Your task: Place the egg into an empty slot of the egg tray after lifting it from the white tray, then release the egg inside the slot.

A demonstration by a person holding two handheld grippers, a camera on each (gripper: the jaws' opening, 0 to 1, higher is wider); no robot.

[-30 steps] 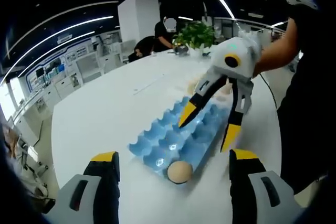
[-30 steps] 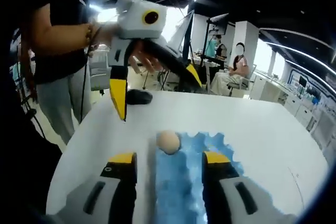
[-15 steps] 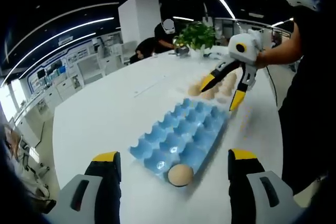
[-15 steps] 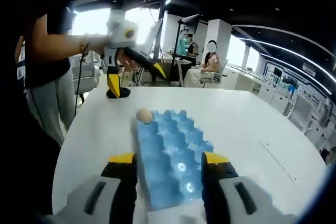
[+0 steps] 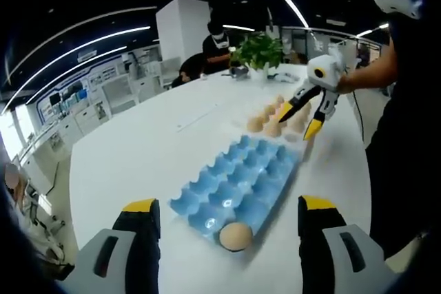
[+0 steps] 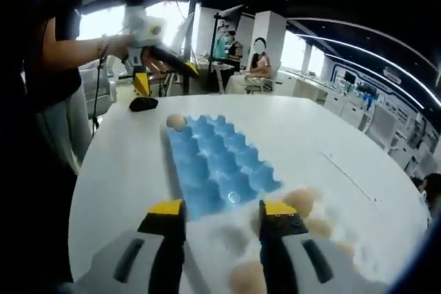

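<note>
The blue egg tray (image 5: 238,177) lies on the white table (image 5: 138,149), with one egg (image 5: 236,236) in its corner slot nearest my left gripper (image 5: 229,206), which is open and hangs short of that end. At the tray's far end, several loose eggs (image 5: 274,119) sit together; their white tray is hard to tell from the table. My right gripper (image 5: 298,122) hovers open just above them. In the right gripper view, the right gripper (image 6: 220,208) is open over the loose eggs (image 6: 301,201), and the blue tray (image 6: 217,163) stretches away to the slotted egg (image 6: 176,121) and the left gripper (image 6: 165,77).
A potted plant (image 5: 258,46) stands at the table's far end. A black mouse-like object (image 6: 143,104) lies on the table beyond the blue tray. The person holding the grippers stands at the table's side (image 5: 403,135). Other people sit in the background.
My right gripper has pulled back from over the blue tray's filled end to the loose eggs at the other end, staying open. The left gripper has hardly moved.
</note>
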